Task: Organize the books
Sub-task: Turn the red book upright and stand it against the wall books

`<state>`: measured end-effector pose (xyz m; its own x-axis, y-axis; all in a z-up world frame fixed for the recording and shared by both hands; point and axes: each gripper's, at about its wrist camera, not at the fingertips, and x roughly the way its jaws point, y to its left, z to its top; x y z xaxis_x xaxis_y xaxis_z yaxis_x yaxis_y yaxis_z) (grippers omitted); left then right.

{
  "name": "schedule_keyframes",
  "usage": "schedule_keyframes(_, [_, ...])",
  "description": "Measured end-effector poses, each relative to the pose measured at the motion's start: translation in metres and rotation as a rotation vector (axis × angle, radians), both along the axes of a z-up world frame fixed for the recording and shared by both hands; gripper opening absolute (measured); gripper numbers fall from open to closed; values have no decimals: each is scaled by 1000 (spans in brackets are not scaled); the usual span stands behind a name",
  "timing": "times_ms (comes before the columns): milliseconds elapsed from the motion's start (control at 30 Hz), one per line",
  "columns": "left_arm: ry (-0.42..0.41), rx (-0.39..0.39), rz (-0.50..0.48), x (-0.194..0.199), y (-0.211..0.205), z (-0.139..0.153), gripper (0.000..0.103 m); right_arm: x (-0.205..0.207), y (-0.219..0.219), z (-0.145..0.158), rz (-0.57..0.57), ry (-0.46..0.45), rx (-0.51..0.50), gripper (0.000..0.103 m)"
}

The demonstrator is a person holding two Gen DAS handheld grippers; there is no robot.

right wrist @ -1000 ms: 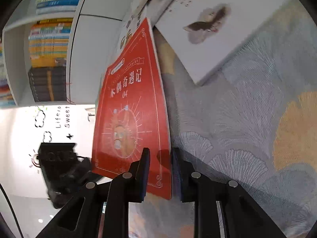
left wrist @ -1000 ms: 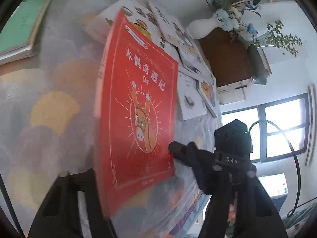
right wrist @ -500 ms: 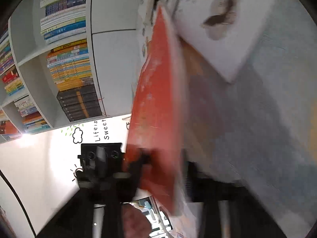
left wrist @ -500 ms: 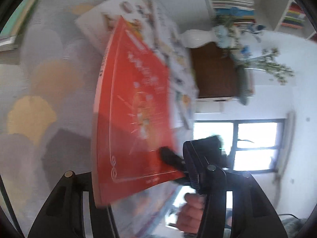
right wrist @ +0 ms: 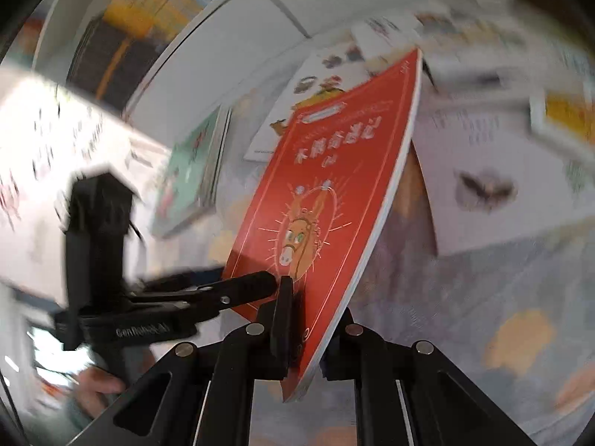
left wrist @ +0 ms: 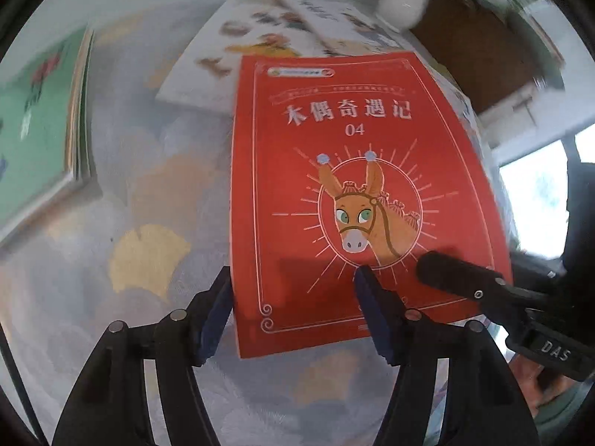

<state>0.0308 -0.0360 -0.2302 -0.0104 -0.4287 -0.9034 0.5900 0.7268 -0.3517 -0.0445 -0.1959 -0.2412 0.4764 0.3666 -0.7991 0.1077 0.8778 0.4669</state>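
Gripping the red donkey-cover book (right wrist: 327, 200) tilted above the patterned tablecloth (right wrist: 483, 297), right gripper (right wrist: 303, 329) clamped on its lower edge, left gripper (left wrist: 293, 310) spread wide beside it.

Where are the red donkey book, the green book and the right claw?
red donkey book (left wrist: 357, 200): left wrist view, cover centre.
green book (left wrist: 33, 137): left wrist view, front cover.
right claw (right wrist: 305, 338): right wrist view, between fingertips clamping the book's lower edge.
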Motion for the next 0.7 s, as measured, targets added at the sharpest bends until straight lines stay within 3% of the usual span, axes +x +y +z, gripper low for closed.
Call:
schedule_keyframes(133, [70,-118,12,1,18,12,62,-11,2,20,59,-44,-28,12])
schedule_keyframes(267, [75,-178,31,2,38,31,62,-16,14,49,140,-90,-63,13])
schedule_keyframes(400, [53,-249,116,9,68,54,62,-5,33,75,209,-154,-82,13])
schedule_keyframes(533, [-29,-256,242,32,113,75,64,31,70,95,310,-237,-76,13])
schedule_keyframes(700, [-86,-209,428,79,183,76,65,97,126,90,434,-285,6,13])
